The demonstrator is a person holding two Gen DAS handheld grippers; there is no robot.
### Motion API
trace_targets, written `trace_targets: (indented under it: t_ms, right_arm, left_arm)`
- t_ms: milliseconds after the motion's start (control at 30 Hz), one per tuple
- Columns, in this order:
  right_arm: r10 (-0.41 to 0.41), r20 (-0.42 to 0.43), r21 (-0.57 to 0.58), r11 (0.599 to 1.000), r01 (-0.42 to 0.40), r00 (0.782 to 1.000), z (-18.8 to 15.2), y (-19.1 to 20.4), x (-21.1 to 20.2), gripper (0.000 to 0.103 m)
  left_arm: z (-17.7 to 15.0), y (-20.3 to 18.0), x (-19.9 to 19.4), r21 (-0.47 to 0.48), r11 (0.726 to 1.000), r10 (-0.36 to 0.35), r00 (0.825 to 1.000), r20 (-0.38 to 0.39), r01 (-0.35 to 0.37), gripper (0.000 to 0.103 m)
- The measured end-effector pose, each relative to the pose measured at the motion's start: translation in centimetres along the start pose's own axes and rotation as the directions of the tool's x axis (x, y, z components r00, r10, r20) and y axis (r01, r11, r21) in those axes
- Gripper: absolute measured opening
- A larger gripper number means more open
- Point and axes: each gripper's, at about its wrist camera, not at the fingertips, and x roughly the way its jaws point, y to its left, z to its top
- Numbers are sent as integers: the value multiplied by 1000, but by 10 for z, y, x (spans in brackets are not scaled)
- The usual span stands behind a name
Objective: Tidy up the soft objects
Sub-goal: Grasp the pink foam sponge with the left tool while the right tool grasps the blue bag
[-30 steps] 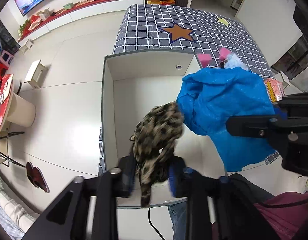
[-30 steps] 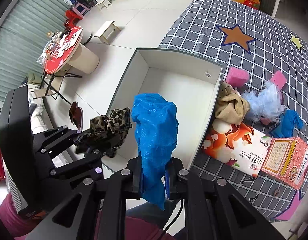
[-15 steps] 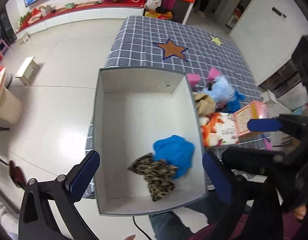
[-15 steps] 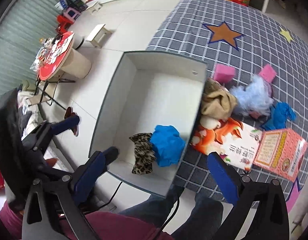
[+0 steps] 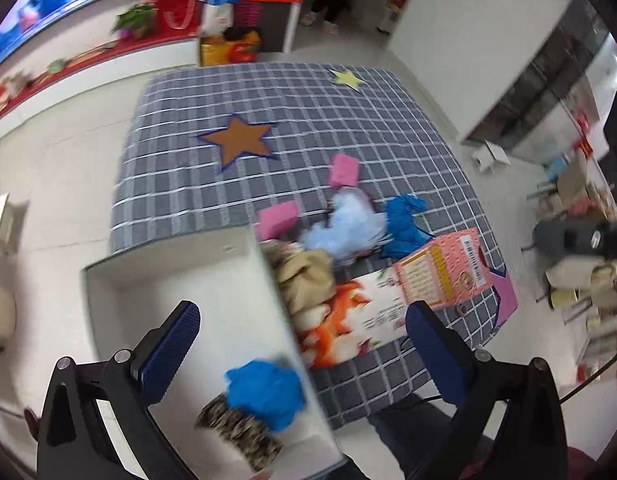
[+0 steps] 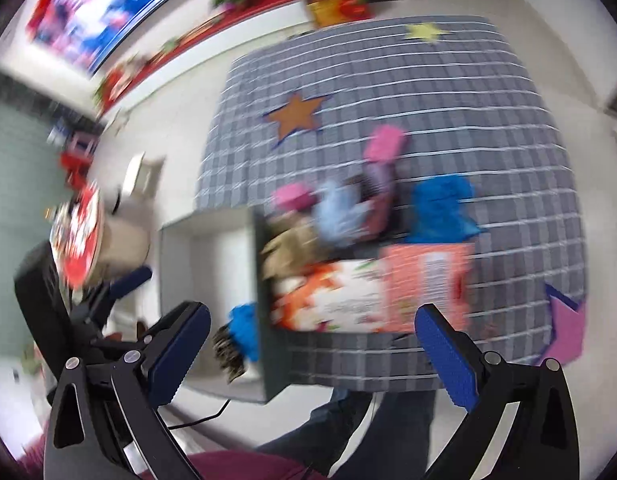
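A white box (image 5: 212, 280) stands at the near left of the checked table. A blue cloth (image 5: 264, 394) and a leopard-print cloth (image 5: 238, 432) lie in its near corner; both also show blurred in the right wrist view, the blue cloth (image 6: 244, 328) above the leopard cloth (image 6: 228, 350). Beside the box on the table lie a tan cloth (image 5: 304, 276), a pale blue fluffy item (image 5: 344, 228), a dark blue cloth (image 5: 404, 220) and two pink sponges (image 5: 276, 216). My left gripper (image 5: 304, 348) is open and empty, high above the box's right wall. My right gripper (image 6: 312, 344) is open and empty.
A flat printed carton (image 5: 360, 316) and a pink carton (image 5: 444, 272) lie at the table's near right. The checked tablecloth (image 5: 308, 120) has an orange star (image 5: 236, 140). The person's legs (image 6: 348, 420) are below the table edge. The right wrist view is motion-blurred.
Both grippers let go of their cloths, which now lie in the box. Both grippers opened wide, rose, and have swung right toward the items on the table.
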Motion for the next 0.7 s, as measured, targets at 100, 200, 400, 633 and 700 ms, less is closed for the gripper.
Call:
trace_targets:
  t_ms: [100,200,400,633,700]
  right_arm:
    - [-53,11,67,996,52,999,17,-43,-7,103]
    - [-78,-27,126,989,81,997,34,-81,3,103]
    - [-105,-144,128,984,124,984,65,-129,53,103]
    - [-105,-276,86,987,133,955,89,-159,114,103]
    - [-101,-301,70,989,128,948,93,-162,125,103]
  left_arm:
    - [18,-19,28,21,999,27,998,-48,-26,103]
    - [37,-19,54,-4,999,51,993,-109,-51,103]
    - [80,-7,106,104,979,193,962,-195,-176,103]
    - [90,-2,169,301,920,347,875,-337,-249,103]
    - [96,1,185,327,913,361,853,-376,-243,103]
